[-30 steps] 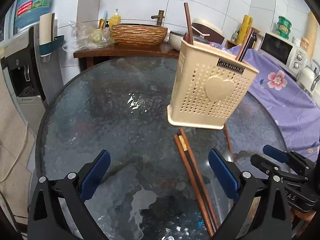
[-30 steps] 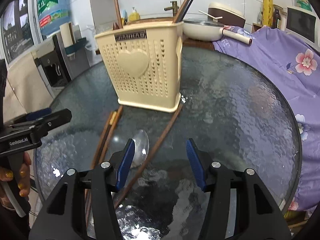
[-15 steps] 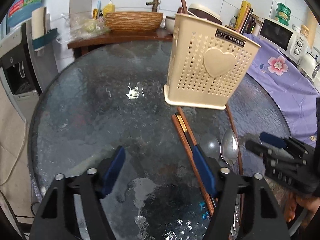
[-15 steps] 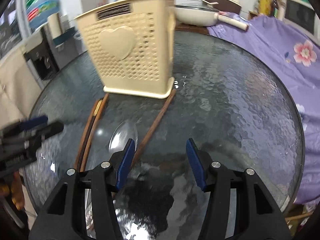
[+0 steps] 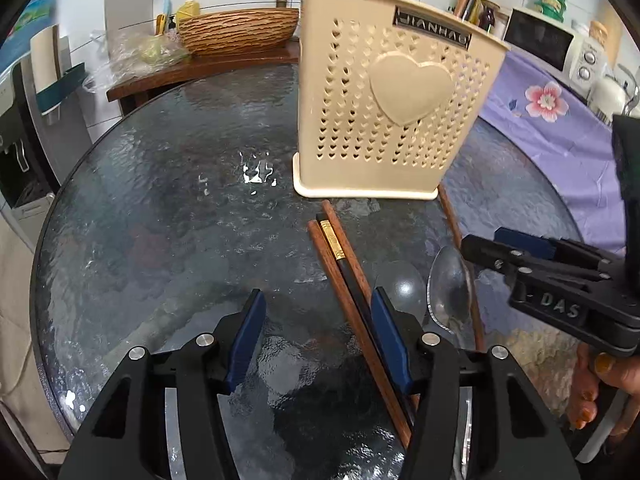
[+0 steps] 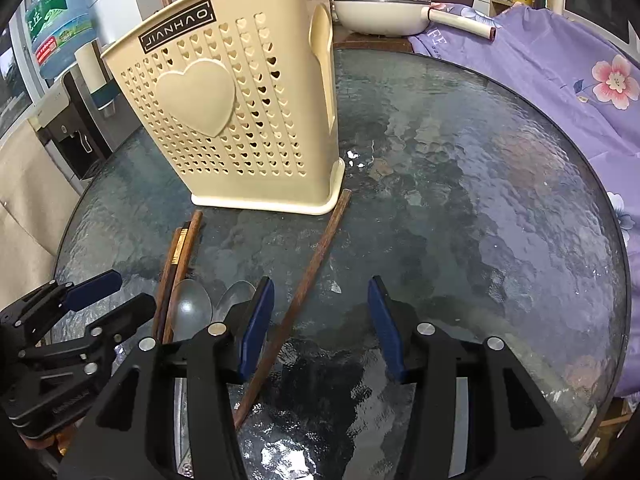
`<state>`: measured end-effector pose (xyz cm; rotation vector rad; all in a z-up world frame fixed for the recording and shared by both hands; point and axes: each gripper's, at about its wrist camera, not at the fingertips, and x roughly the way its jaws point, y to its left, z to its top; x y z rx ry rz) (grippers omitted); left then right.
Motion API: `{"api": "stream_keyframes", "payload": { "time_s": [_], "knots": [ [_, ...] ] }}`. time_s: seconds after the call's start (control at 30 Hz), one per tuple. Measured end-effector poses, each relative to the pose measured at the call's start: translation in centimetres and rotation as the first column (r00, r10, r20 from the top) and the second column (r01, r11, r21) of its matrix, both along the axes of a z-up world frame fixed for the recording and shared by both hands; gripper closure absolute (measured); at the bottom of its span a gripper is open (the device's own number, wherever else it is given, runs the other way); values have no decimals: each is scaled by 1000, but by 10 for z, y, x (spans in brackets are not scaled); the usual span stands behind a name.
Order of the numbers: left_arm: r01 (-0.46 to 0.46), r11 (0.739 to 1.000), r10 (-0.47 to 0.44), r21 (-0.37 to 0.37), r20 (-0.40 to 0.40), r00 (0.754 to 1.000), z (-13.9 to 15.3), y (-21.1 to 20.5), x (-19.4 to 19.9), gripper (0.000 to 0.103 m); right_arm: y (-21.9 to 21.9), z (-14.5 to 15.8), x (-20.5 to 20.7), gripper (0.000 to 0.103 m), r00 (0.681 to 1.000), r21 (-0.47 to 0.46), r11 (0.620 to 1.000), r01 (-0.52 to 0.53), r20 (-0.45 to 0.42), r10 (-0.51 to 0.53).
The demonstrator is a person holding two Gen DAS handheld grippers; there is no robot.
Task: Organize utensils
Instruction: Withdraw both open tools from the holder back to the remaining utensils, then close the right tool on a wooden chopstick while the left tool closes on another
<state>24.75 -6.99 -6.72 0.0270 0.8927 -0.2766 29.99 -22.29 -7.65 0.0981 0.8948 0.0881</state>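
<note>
Table edge: round glass table (image 5: 152,216), dark rim; wide bare glass on the left in the left wrist view, and on the right in the right wrist view.
Obstacle: cream utensil holder (image 5: 384,108) upright mid-table, chopsticks standing inside.
Surroundings: purple floral cloth (image 6: 560,64) past the far rim; wooden sink counter (image 5: 208,64) behind.
Count: three chopsticks bundled (image 5: 344,264); one lone chopstick (image 6: 316,252); two spoons (image 6: 192,308), all flat on glass before the holder.
Left gripper (image 5: 318,340): jaws closing, half-wide, bundle just inside right pad, not pinched.
Right gripper (image 6: 322,324): jaws closing, half-wide, lone chopstick beside left pad, unheld.
</note>
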Motion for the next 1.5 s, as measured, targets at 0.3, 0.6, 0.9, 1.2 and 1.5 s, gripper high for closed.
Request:
{"api": "stream_keyframes", "payload": {
  "time_s": [0.3,0.6,0.9,1.2,1.5],
  "knots": [
    [9,1000,-9,16,-5,1000,-7,-1,2,52,4,-1,0,54,1000,-18,1000,-10,7,10],
    [-23,999,24,47,-15,1000,-5,16,8,55,-4,-4,4,54,1000,-56,998,17,-6,-17],
    [-10,1000,12,26,-40,999,-4,7,20,55,4,-7,29,70,998,-57,998,18,-53,-21],
    [2,998,1,65,-35,999,-5,-1,24,65,19,-9,34,81,999,-146,989,-17,-38,11],
    [22,996,-19,82,-40,999,-5,5,30,78,20,-8,25,88,993,-192,976,-107,-65,96]
  ]
}}
